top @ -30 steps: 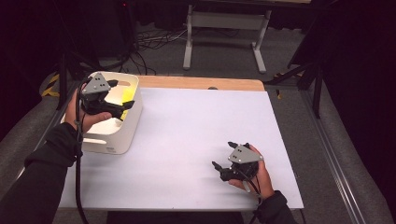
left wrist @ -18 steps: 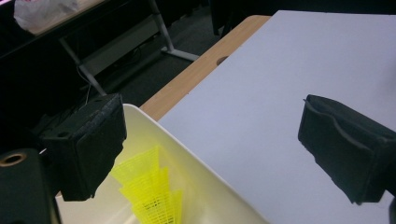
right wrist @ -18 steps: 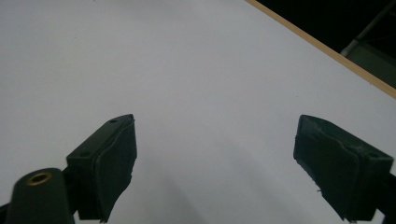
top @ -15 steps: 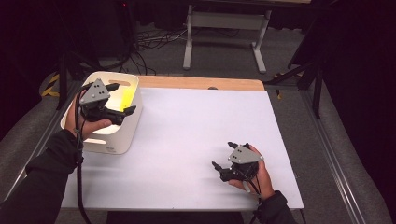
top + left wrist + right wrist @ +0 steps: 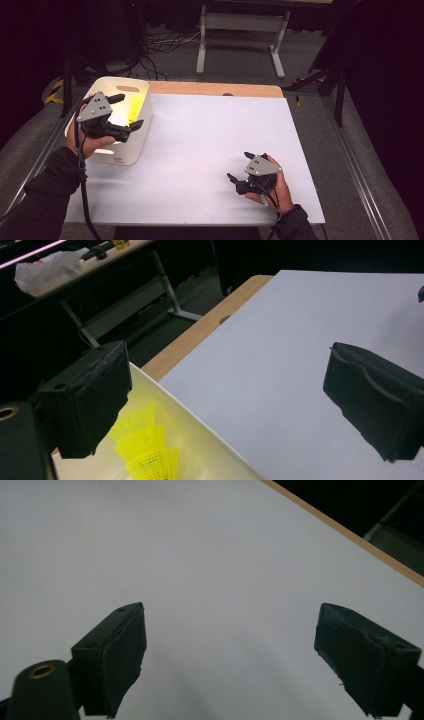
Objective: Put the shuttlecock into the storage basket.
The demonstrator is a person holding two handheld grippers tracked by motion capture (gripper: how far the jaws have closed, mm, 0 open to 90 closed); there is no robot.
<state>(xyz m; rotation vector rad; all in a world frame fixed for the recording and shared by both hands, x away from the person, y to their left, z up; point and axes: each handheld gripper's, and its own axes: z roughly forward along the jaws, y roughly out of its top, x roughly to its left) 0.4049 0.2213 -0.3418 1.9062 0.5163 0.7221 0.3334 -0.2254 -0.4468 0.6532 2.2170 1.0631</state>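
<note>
A white bin stands at the desk's left edge with a yellow shuttlecock inside (its mesh skirt leans against the inner wall). The left gripper hovers over the bin, fingers spread wide and empty. The right gripper rests low on the white desk, fingers equally wide, gripping nothing.

Your left gripper hangs raised with jaws wide apart; your right gripper sits low, jaws spread too.
</note>
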